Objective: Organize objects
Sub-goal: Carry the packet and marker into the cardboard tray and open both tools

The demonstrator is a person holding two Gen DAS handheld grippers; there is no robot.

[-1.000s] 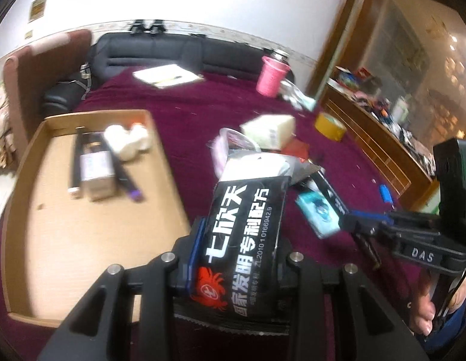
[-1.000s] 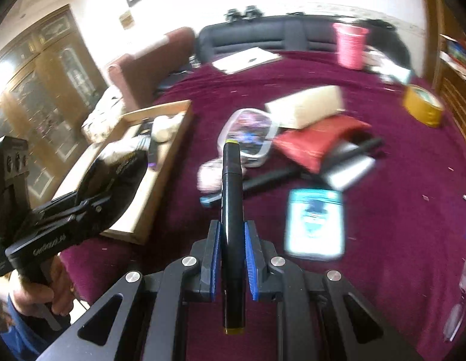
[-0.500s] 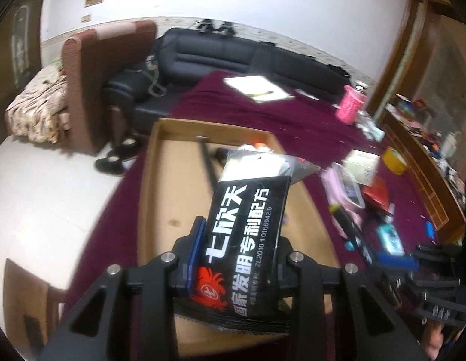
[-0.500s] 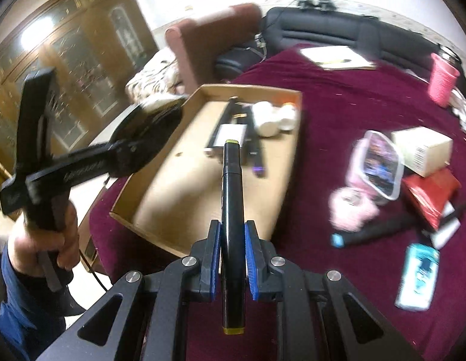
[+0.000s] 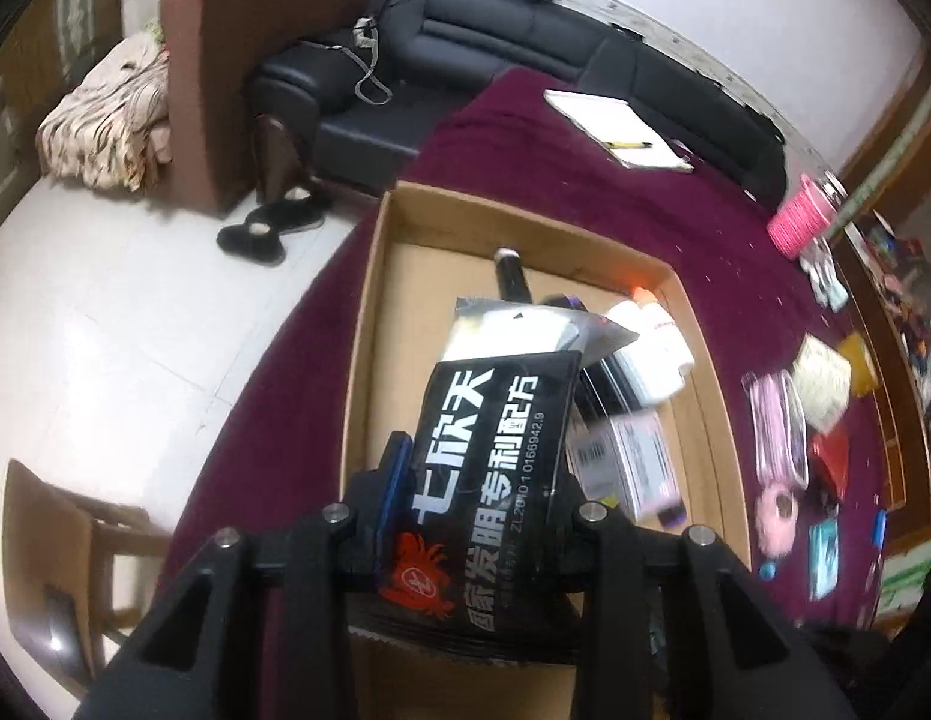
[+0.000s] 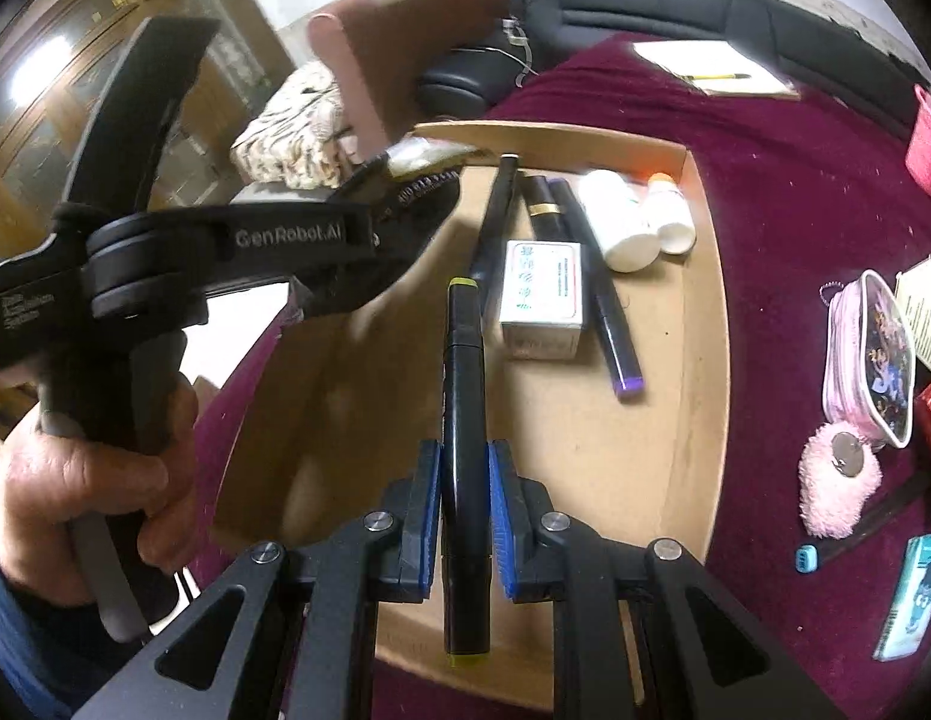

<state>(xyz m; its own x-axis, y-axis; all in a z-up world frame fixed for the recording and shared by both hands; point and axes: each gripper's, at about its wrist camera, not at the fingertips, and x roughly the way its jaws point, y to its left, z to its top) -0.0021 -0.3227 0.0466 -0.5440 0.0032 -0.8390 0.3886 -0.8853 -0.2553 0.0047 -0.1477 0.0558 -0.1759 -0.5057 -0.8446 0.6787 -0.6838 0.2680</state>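
Observation:
My left gripper (image 5: 483, 492) is shut on a black packet (image 5: 495, 450) with white Chinese lettering and a red crab mark, held over the cardboard tray (image 5: 369, 324). In the right wrist view the same left gripper (image 6: 405, 198) hangs above the tray's left side, a hand on its handle. My right gripper (image 6: 462, 498) is shut on a black marker (image 6: 462, 420) with yellow-green ends, above the cardboard tray (image 6: 699, 324). Inside the tray lie black pens (image 6: 609, 312), a small white box (image 6: 543, 288) and two white bottles (image 6: 621, 222).
On the maroon cloth right of the tray lie a pink pouch (image 6: 867, 354), a pink pompom (image 6: 837, 486), a teal packet (image 6: 909, 594) and a red item. A notepad (image 5: 615, 126) and pink cup (image 5: 798, 222) sit farther back. A black sofa (image 5: 525, 36) and brown armchair (image 5: 225, 72) border the table.
Both grippers have swung left from the clutter on the cloth to above the cardboard tray, keeping the packet and the marker in their grip.

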